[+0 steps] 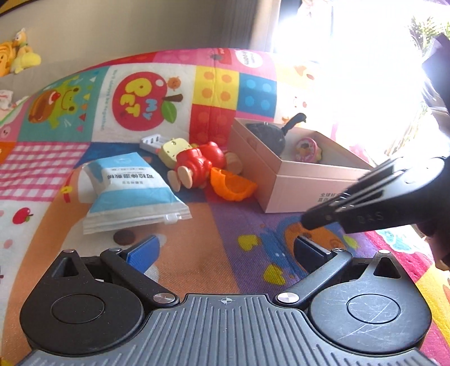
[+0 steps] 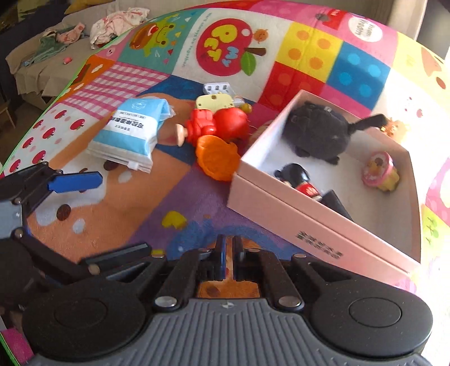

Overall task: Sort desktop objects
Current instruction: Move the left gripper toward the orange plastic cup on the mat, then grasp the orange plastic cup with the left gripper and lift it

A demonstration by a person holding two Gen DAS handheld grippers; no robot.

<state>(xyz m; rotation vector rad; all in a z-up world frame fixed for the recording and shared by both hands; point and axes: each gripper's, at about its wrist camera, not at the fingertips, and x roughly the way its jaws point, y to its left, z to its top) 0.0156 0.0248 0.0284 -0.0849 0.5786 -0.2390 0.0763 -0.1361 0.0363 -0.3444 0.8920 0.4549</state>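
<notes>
A pink cardboard box (image 1: 295, 191) (image 2: 281, 214) stands on the play mat and holds a black plush toy (image 2: 317, 132), a pink round toy (image 2: 379, 171) and a small black-and-red figure (image 2: 298, 177). Left of the box lie a red wooden doll (image 1: 197, 163) (image 2: 216, 124), an orange toy shell (image 1: 232, 184) (image 2: 216, 160) and a blue-and-white packet (image 1: 132, 191) (image 2: 135, 126). My left gripper (image 1: 225, 250) (image 2: 125, 214) hovers open over the mat, empty. My right gripper (image 2: 230, 253) (image 1: 306, 222) is shut on nothing, just in front of the box's near wall.
A white plastic holder (image 1: 152, 142) (image 2: 218, 88) lies behind the doll. The colourful mat (image 1: 225, 225) covers the floor. A sofa with plush toys (image 1: 19, 53) and clothes (image 2: 118, 19) stands beyond the mat's edge. Strong window glare fills the far right.
</notes>
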